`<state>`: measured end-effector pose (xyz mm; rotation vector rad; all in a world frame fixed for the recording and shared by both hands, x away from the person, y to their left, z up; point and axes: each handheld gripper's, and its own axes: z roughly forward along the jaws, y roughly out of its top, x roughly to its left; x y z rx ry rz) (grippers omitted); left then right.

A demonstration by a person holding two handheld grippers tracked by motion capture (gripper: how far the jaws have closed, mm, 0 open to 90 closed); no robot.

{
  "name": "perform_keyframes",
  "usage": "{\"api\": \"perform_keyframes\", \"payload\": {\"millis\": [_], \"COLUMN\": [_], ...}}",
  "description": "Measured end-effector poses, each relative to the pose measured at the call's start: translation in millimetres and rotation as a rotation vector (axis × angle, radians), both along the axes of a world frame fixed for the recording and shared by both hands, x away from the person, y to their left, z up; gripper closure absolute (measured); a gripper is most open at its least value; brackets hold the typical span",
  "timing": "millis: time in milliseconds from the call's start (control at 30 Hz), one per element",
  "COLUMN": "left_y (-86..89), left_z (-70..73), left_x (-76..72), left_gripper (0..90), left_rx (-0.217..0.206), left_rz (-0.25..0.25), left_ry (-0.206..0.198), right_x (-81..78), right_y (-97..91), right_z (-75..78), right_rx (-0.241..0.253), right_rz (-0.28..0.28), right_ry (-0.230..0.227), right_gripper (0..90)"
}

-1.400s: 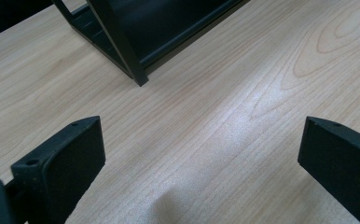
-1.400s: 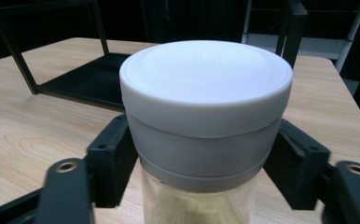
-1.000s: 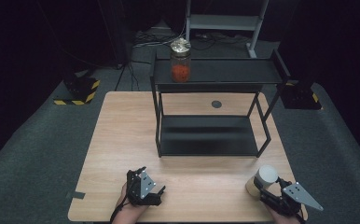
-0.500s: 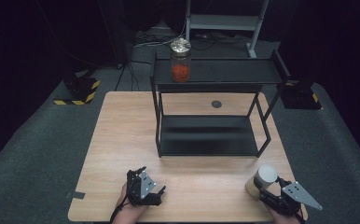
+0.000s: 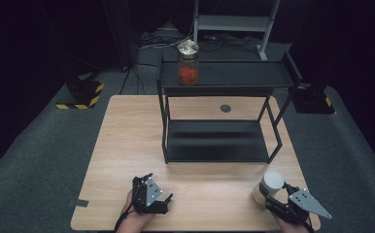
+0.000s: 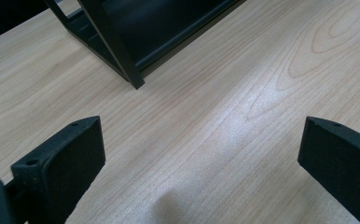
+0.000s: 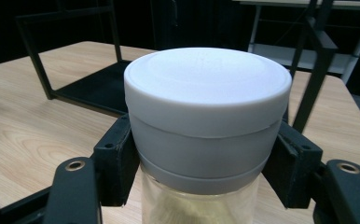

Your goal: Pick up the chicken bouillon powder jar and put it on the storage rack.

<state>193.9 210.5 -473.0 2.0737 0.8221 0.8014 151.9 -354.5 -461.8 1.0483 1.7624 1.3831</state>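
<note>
A clear jar with a white lid (image 5: 269,187) (image 7: 206,116) stands at the front right of the wooden table (image 5: 127,141). My right gripper (image 5: 275,194) (image 7: 201,177) is shut on it just below the lid, one black pad on each side. My left gripper (image 5: 165,200) (image 6: 201,158) rests at the front left of the table, its jaws wide apart over bare wood with nothing between them. A second jar with red contents and a metallic lid (image 5: 188,63) stands on the top of the black two-tier shelf (image 5: 224,77) at the back.
The shelf's lower tier (image 5: 217,141) lies just above the table; one of its legs (image 6: 122,56) is close ahead of my left gripper. A round dark disc (image 5: 225,108) sits on the table behind the shelf. Grey carpet surrounds the table.
</note>
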Motion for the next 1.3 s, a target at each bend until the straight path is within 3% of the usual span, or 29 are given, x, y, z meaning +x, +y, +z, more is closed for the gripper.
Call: {"api": "perform_keyframes", "payload": {"millis": [233,533,900,1300], "left_y": [-0.4,1.0,2.5,3.7], "left_z": [-0.4,-0.8,-1.5,-2.1], "left_x": [-0.8,-0.9,-1.6,-2.4], "left_gripper": [0.9,0.9,0.9,0.9], "left_rx": [0.002,-0.008,-0.015,-0.022], "left_rz": [0.0,0.001,-0.003,-0.004], "left_ry": [-0.004,-0.003,-0.009,-0.012], "right_x": [2.0,6.7,22.4,46.7], "right_y": [11.8,27.3,51.9,67.9], "right_z": [9.1,16.2,31.0,60.8], "right_rx": [-0.023,-0.004,-0.01,0.015], "right_rz": [0.029,0.063,0.13,0.168], "right_ry": [-0.037,-0.056,-0.072,-0.102], "right_gripper": [34.6,34.6,34.6,34.6]}}
